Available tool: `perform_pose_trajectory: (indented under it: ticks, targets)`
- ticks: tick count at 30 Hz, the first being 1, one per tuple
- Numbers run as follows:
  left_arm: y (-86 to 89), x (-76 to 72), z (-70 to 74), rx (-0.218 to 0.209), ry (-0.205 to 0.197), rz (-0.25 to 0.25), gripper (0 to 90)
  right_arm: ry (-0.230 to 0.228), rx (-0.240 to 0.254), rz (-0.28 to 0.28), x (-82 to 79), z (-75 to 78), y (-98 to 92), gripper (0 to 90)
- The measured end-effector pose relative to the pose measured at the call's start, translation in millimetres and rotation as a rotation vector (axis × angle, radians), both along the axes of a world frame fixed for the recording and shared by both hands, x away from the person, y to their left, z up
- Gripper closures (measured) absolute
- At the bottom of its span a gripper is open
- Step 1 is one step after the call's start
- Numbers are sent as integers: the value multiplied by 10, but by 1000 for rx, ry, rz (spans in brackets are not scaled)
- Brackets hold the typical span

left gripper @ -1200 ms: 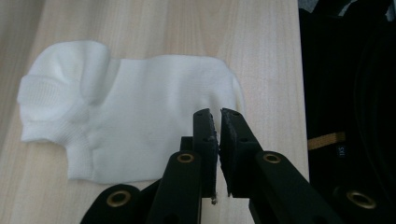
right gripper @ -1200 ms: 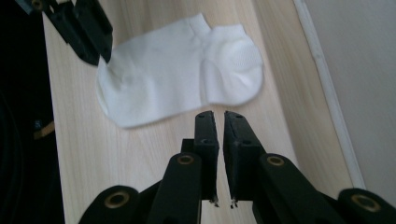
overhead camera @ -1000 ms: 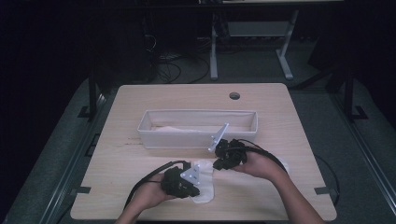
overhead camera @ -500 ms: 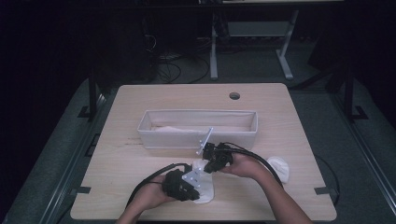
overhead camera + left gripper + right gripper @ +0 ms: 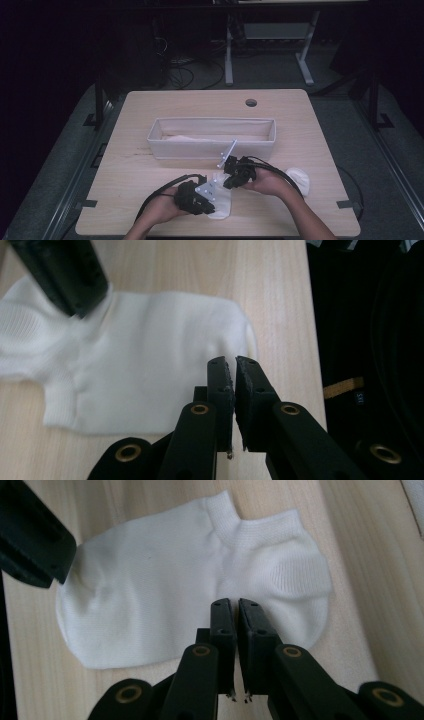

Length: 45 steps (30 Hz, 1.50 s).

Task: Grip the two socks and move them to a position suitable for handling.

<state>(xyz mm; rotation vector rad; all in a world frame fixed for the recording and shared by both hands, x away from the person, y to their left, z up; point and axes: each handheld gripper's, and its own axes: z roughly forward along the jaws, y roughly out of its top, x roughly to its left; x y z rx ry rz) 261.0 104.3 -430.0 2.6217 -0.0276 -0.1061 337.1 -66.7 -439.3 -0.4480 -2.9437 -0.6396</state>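
A white ankle sock (image 5: 221,204) lies flat on the wooden table near its front edge. My left gripper (image 5: 210,200) is at the sock's toe end, jaws shut. In the left gripper view its tips (image 5: 235,360) sit over the sock's (image 5: 150,360) rounded edge, with no fabric seen pinched. My right gripper (image 5: 228,181) points down at the other end. In the right gripper view its shut tips (image 5: 234,601) hover over the heel part of the sock (image 5: 165,580). Each gripper view shows the other gripper's black jaw at its top left, at the sock's edge.
A long white bin (image 5: 210,150) stands across the table's middle, just behind the grippers, with pale cloth inside. A second white sock (image 5: 301,179) lies to the right of my right hand. A cable hole (image 5: 251,103) sits near the far edge.
My right gripper has come down and slightly toward me, from the bin's front wall to the sock. The second sock at the right has come into view. The left gripper has stayed put.
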Motion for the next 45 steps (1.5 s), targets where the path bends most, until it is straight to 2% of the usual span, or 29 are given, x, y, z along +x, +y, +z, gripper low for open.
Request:
perform_pose_trajectory:
  ticks: [6, 11, 21, 24, 29, 32, 45]
  targets:
    - [-65, 2, -77, 22, 19, -14, 852, -23, 36, -32, 58, 44, -11, 847]
    - [-80, -6, -103, 28, 20, -21, 850, -12, 10, -47, 133, -49, 10, 848]
    - [-82, -1, -112, 24, 28, -22, 845, -17, 37, -80, 228, -68, -37, 846]
    - [-58, 9, -80, 9, 26, -3, 823, -15, 38, -82, 217, -58, -36, 799]
    - [10, 34, 4, -13, 12, 16, 786, -32, 55, -78, 182, 6, -62, 770]
    - [68, 58, 61, -28, 0, 46, 752, -41, 61, -74, 159, 46, -84, 749]
    - [293, 99, 140, -55, -23, 120, 652, -55, 63, -77, 69, 155, -250, 641]
